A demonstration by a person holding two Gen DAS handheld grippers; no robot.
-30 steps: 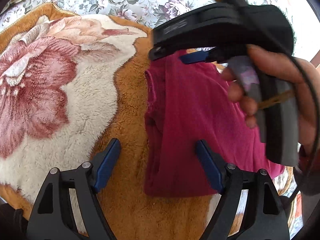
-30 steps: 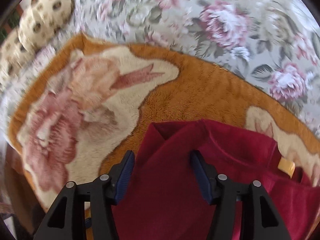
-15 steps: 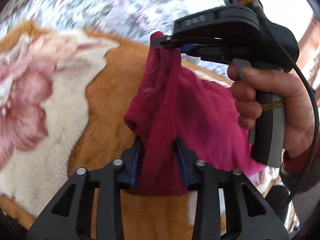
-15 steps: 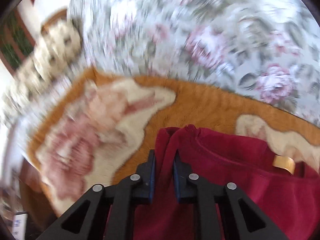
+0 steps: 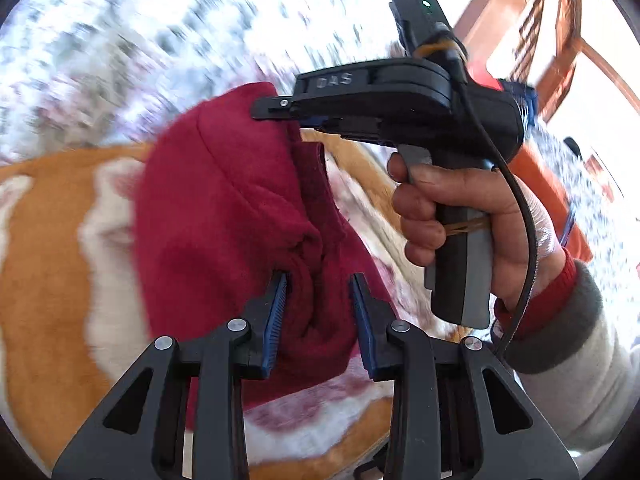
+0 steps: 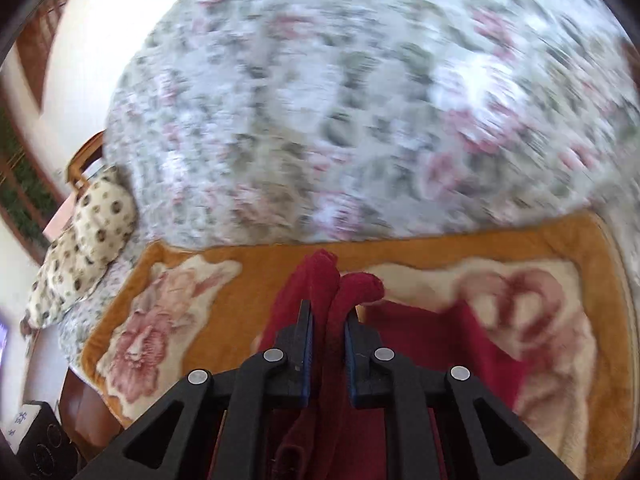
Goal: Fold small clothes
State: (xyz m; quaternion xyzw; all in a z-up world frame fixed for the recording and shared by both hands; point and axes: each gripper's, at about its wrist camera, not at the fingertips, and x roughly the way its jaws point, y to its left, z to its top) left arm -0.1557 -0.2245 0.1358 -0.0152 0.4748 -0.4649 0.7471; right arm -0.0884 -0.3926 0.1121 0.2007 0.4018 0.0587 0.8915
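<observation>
1. You held one dark red knitted fleece garment [image 5: 224, 216] lifted off the orange plush blanket with cream and pink rose pattern [image 5: 44, 248]; it hung stretched between your two grippers, its long axis running from the near lower grip up and away to the far upper grip in the left wrist view; part of it trailed down onto the blanket, seen as red cloth at the right in the right wrist view [image 6: 440, 344].
2. Your left gripper [image 5: 318, 316] was clamped on a bunched fold of the garment; the blue pads [image 5: 276, 312] pressed the cloth from both sides, with a thick wad between them.
3. Your right gripper [image 6: 328, 356] was pinched nearly together on a thin edge of the garment; two red folds [image 6: 340, 280] stuck up past its tips; in the left wrist view its black body [image 5: 400, 96] gripped the garment's top corner, and your hand [image 5: 460, 216] wrapped the handle.
4. Counted: one garment; two grippers; one blanket; one floral bedspread in grey, green and pink [image 6: 360, 100] behind it, blurred; one spotted cream pillow [image 6: 84, 248] at the left edge.
</observation>
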